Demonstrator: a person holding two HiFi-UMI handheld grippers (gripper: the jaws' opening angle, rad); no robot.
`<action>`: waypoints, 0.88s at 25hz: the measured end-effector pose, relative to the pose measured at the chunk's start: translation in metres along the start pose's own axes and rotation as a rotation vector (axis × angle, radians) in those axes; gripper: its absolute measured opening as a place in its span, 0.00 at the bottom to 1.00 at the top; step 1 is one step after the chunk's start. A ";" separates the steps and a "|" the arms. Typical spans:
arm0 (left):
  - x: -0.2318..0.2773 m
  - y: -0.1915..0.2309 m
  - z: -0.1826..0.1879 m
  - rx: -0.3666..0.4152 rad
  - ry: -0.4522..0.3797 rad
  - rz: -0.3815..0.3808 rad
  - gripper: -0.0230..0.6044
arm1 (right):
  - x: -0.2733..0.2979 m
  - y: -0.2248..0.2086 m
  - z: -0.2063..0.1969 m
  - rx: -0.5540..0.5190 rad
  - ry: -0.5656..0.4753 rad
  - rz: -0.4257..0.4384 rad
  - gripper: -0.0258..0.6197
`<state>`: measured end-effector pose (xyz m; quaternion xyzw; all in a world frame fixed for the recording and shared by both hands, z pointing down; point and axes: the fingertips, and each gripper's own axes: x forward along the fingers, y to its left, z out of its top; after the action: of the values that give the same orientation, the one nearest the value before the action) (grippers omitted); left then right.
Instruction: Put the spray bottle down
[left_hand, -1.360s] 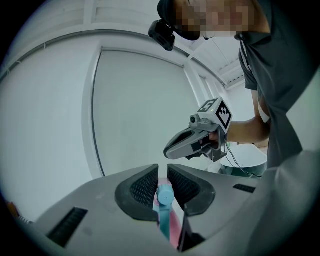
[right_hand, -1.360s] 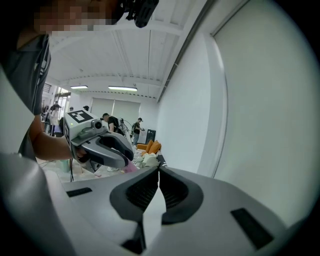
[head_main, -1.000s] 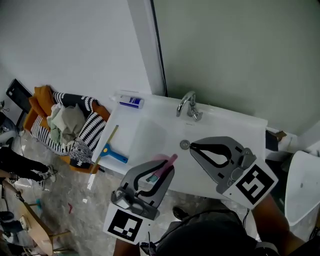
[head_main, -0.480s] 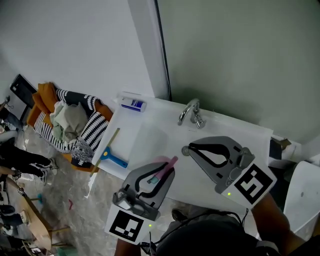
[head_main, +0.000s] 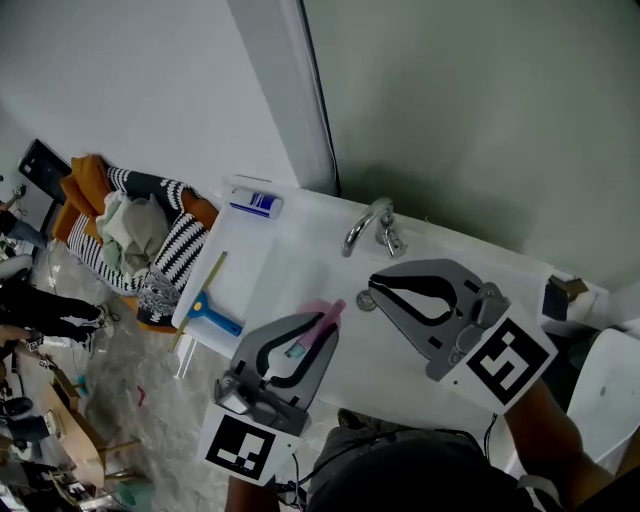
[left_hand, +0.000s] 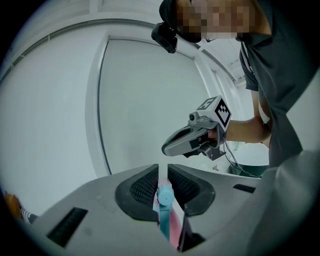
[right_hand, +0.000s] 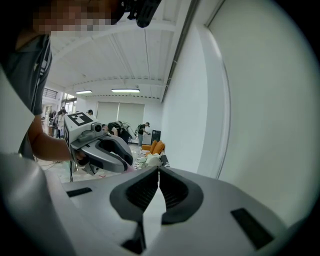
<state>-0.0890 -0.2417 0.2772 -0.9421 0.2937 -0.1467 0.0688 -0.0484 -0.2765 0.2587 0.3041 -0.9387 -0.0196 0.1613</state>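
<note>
Our left hand-held gripper (left_hand: 163, 169) pinched the pink plastic spray bottle (left_hand: 165, 196) near its teal nozzle, over the white washbasin (head_main: 290, 265). Our right hand-held gripper (right_hand: 159, 171) was closed on nothing. We judged the bottle light, stiff and slippery, best held at the neck.

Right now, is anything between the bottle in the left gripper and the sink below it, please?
Nothing visible: the bottle, held in the left gripper, hangs over bare sink; the squeegee lies off to the left.
</note>
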 end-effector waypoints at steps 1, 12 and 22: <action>0.002 0.001 -0.002 -0.002 0.008 0.004 0.13 | 0.001 -0.001 -0.002 0.003 -0.004 0.005 0.05; 0.011 0.018 -0.013 -0.033 0.005 0.001 0.13 | 0.017 -0.006 -0.016 0.012 0.025 0.002 0.05; 0.032 0.053 -0.013 -0.033 -0.029 -0.056 0.13 | 0.033 -0.030 -0.010 0.037 0.047 -0.075 0.05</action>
<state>-0.0961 -0.3044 0.2853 -0.9531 0.2683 -0.1299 0.0532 -0.0530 -0.3194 0.2734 0.3424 -0.9228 -0.0010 0.1769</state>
